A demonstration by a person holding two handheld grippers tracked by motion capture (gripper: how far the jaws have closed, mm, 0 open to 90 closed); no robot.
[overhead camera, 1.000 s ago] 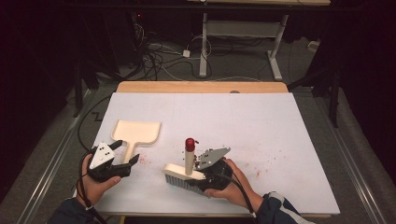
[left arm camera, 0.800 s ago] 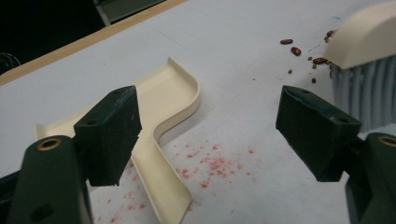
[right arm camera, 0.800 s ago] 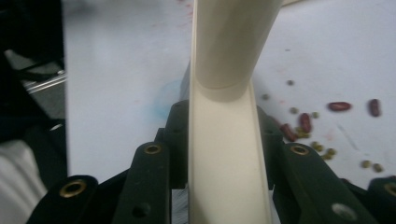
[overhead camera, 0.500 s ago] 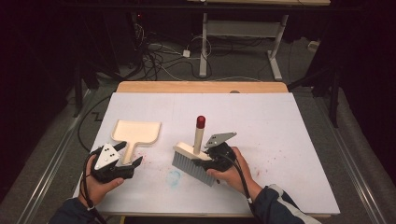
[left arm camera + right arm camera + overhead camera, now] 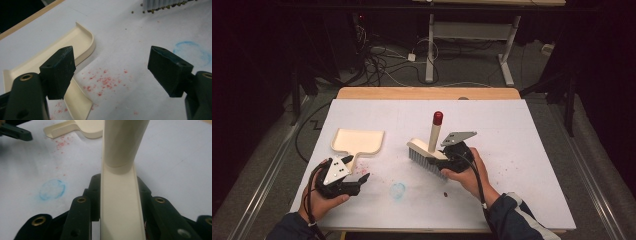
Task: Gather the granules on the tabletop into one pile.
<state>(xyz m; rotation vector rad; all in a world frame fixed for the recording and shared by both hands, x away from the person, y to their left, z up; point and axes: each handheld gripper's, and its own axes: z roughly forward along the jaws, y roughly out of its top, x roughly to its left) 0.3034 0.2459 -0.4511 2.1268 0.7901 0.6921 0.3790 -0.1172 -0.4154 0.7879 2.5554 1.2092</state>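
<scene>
The right gripper (image 5: 443,159) stands just right of centre in the high view, its jaws clamped narrow on the cream back of the brush (image 5: 428,156). In the right gripper view that back runs up the middle of the frame between the two black jaws, both pressed to its sides. The brush's handle (image 5: 435,132) rises nearly upright, tilted slightly right, and ends in a red tip (image 5: 438,118). Bristles face down and toward the lower left of the frame.

The left gripper (image 5: 357,181) sits at lower left of the high view. Its jaws stand wide with nothing between them; in the left gripper view only bare table and scattered red crumbs (image 5: 106,81) lie in the gap.

The dustpan (image 5: 359,142) lies flat at left of centre. Its short handle points toward the left gripper, and one jaw is just beside it in the left gripper view. Brush and dustpan are apart, with open table between.

A blue ring mark (image 5: 398,189) lies between the two grippers, below centre. Small dark crumbs (image 5: 160,10) lie under the bristles at the top of the left gripper view.

The white table top (image 5: 522,130) is open across the upper and right parts of the frame. Both grippers work near its bottom edge.

Count: one brush, one dustpan, two grippers, one blue mark.
</scene>
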